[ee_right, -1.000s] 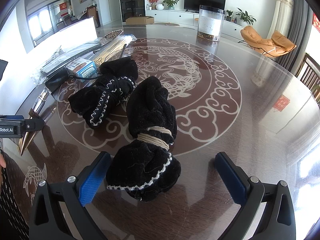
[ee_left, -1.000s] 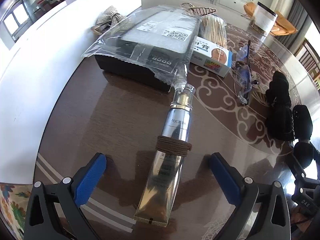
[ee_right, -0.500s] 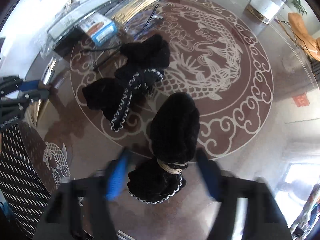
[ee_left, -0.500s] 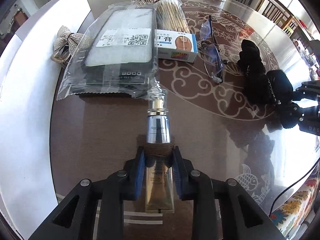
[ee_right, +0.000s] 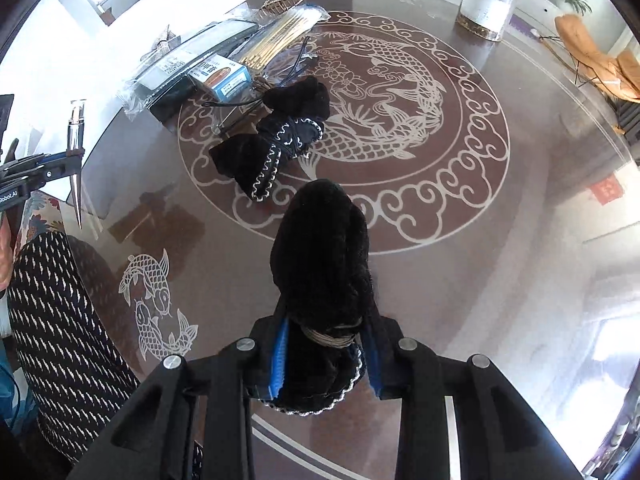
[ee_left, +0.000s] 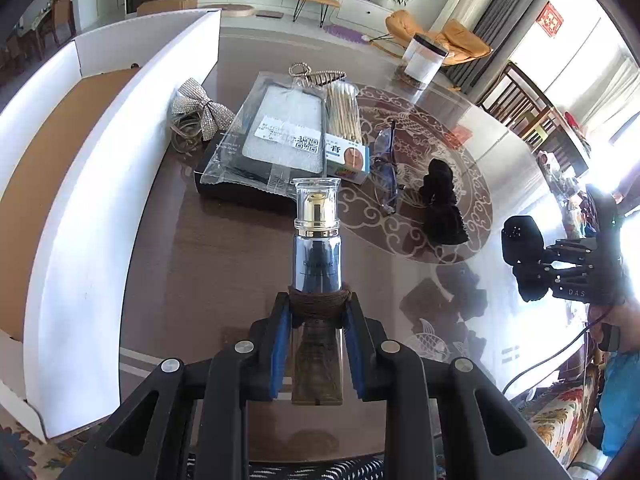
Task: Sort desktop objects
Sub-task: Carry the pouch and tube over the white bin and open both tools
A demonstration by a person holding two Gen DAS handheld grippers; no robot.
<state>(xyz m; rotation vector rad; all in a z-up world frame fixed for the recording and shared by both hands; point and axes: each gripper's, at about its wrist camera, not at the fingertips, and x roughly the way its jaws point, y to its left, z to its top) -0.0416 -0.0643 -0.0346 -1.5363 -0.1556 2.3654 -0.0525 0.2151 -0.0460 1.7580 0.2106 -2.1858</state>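
1. Tube (ee_left: 317, 256) of silver cosmetic with a clear cap and gold pump sits clamped in the left claw (ee_left: 317, 322) in the left wrist view. The blue pads (ee_left: 280, 344) press on both sides at the brown cord wound round its middle, and it is held clear above the surface (ee_left: 224, 256).
2. Beyond the tube lies a flat packet in clear wrap (ee_left: 276, 140), resting on a dark box. A white cardboard box (ee_left: 96, 168) stands to the left of the packet, with a glittery bow (ee_left: 202, 110) between them.
3. To the right of the packet lie a bag of cotton swabs (ee_left: 344, 110), a small blue and white carton (ee_left: 347, 157), a pair of glasses (ee_left: 386, 168) and a black velvet pouch (ee_left: 442, 208).
4. At the right edge the right claw (ee_left: 524, 258) grips another black pouch.
5. In the right wrist view the right claw (ee_right: 326, 344) is closed on the held pouch (ee_right: 322, 256) at its tied neck, pads touching the fabric, the pouch lifted off the surface (ee_right: 460, 280).
6. Past the held pouch, the second velvet pouch (ee_right: 276, 140) lies on the fish pattern, with the carton (ee_right: 222, 76) and the packet (ee_right: 188, 60) further left.
7. At the left edge the left claw (ee_right: 74, 158) holds the tube (ee_right: 76, 148) upright.
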